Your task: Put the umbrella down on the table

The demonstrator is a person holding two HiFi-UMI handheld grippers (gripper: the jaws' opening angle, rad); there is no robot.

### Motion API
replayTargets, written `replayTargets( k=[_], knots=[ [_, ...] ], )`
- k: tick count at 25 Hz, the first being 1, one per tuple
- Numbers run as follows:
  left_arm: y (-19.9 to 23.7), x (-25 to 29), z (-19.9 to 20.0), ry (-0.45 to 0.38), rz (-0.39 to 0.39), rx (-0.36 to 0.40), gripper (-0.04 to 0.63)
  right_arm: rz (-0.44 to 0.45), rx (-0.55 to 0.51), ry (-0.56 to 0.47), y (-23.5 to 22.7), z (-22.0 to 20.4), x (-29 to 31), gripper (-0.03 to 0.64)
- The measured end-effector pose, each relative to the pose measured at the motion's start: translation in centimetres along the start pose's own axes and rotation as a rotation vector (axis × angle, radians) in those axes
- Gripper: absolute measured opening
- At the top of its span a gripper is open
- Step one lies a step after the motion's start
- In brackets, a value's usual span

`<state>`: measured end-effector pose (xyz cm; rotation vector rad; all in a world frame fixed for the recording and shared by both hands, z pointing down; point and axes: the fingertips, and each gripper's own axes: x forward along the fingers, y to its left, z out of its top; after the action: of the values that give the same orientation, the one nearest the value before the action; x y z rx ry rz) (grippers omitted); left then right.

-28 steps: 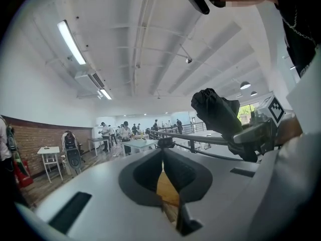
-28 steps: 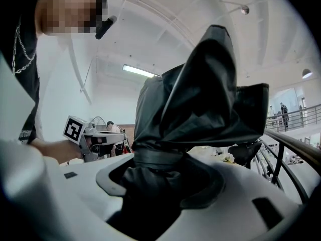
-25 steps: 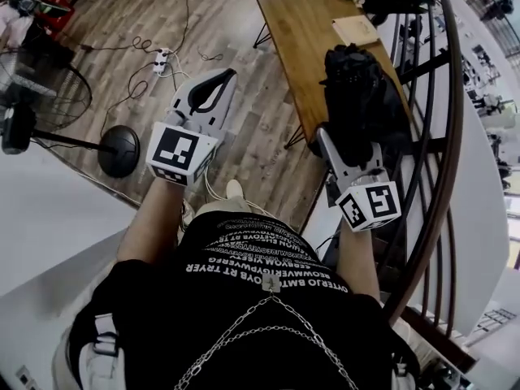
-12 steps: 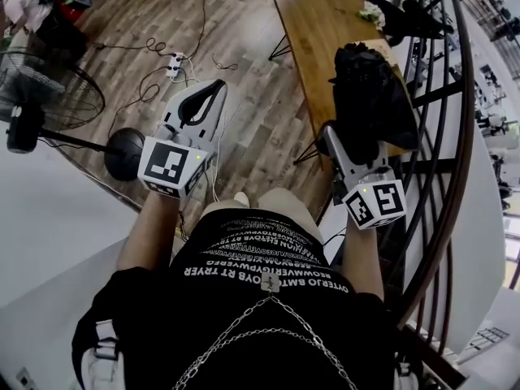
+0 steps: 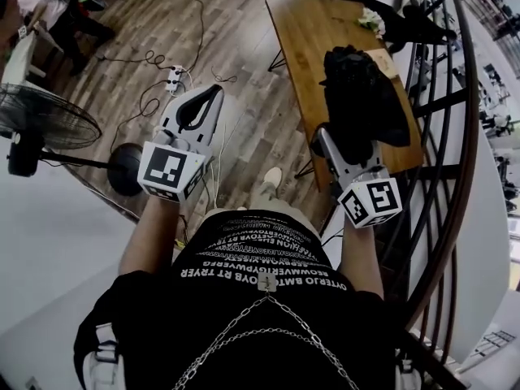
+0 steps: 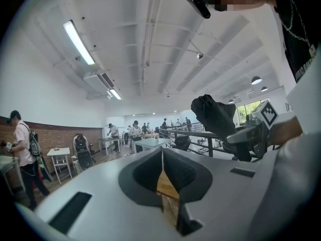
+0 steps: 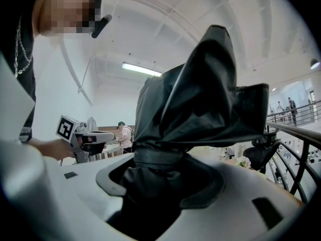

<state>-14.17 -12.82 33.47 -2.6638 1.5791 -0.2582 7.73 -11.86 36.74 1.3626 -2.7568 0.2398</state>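
1. The right gripper (image 5: 340, 146) is closed on the folded black umbrella (image 5: 357, 96). In the right gripper view, the gripper (image 7: 159, 187) is seen with its jaws wide apart, and they are pressed on the strapped lower part of the umbrella (image 7: 200, 109).
2. The umbrella is held up in the air. In the head view it is seen at 1 o'clock, in front of the near end of the bench (image 5: 313, 39). It has not been laid down there.
3. The left gripper (image 5: 211, 94) is held at 10 o'clock. In the left gripper view, the left gripper (image 6: 162, 172) is seen with its jaws pressed together, and nothing is held between them.
4. The bench is made of brown wood and is seen at 12 to 1 o'clock. Some white flowers (image 5: 372, 19) are seen at its far end.
5. A wooden floor (image 5: 252, 128) is seen under the bench. A standing fan (image 5: 49, 124) is seen at 9 o'clock and a white power strip (image 5: 174, 77) at 11 o'clock.
6. A dark curved railing (image 5: 459, 136) is seen at 3 o'clock, just beside the bench.
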Motion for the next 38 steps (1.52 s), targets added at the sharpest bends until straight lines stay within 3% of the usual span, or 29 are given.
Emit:
replayTargets(
  k=[21,30,38],
  knots=[
    [2.0,13.8,0.3,0.038,-0.068,0.012,0.032,-0.035,0.057,0.009,-10.8,0.4,6.9,0.267],
    [2.0,19.5,2.1,0.037,-0.055,0.050,0.032,-0.022,0.099,0.014,-16.1,0.3,8.7,0.267],
    [2.5,22.3,0.8,0.075,-0.063,0.048,0.032,-0.035,0.131,0.027,-19.3,-0.6,10.5,0.267]
  ],
)
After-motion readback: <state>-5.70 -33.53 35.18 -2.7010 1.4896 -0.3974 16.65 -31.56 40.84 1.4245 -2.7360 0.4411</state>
